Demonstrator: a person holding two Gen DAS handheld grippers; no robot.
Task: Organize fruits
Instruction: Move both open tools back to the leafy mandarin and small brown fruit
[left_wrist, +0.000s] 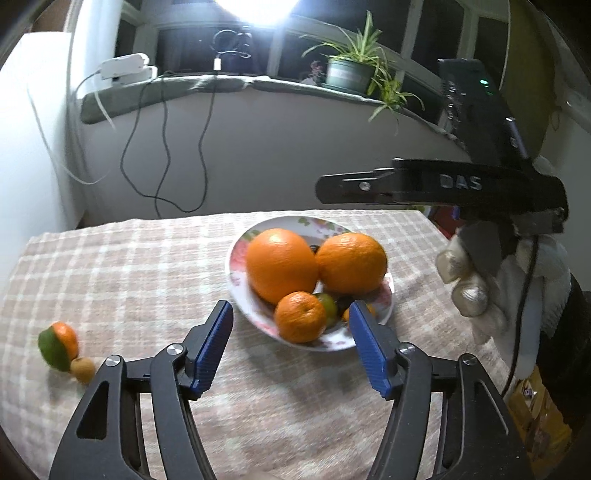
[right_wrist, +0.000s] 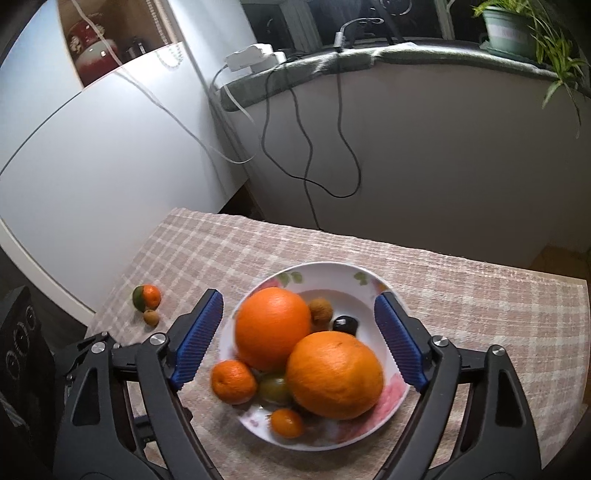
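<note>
A: Where does the fruit sit?

B: Mostly in the floral plate (right_wrist: 325, 269), which rests on the checked tablecloth (right_wrist: 461, 295) toward the right-hand side of the tabletop, nearer its far edge than its near one in the left wrist view. Two big oranges fill it – one orange (right_wrist: 272, 328) toward the far left of the plate, the other orange (right_wrist: 334, 374) touching it on the near right.

A: And the small things?

B: A mandarin (right_wrist: 233, 381) leans at the plate's left rim, touching the first orange. A greenish fruit (right_wrist: 274, 387) lies between the mandarin and the second orange, a tiny orange fruit (right_wrist: 287, 422) sits at the near rim, and a brown longan (right_wrist: 319, 310) with a dark fruit (right_wrist: 345, 325) beside it lies behind the oranges.

A: Anything off the plate?

B: Yes – a half-green, half-orange mandarin (right_wrist: 147, 297) near the left edge of the tabletop, with a second longan (right_wrist: 151, 317) touching it, well apart from the plate.

A: The grippers?

B: The left gripper (left_wrist: 291, 347) has its blue pads spread wide above the plate's near rim, nothing between them pressed. The right gripper (right_wrist: 299, 339) also stands wide, its jaws framing the plate from above and gripping nothing. A gloved hand (left_wrist: 480, 288) holds it, seen from the left wrist.
</note>
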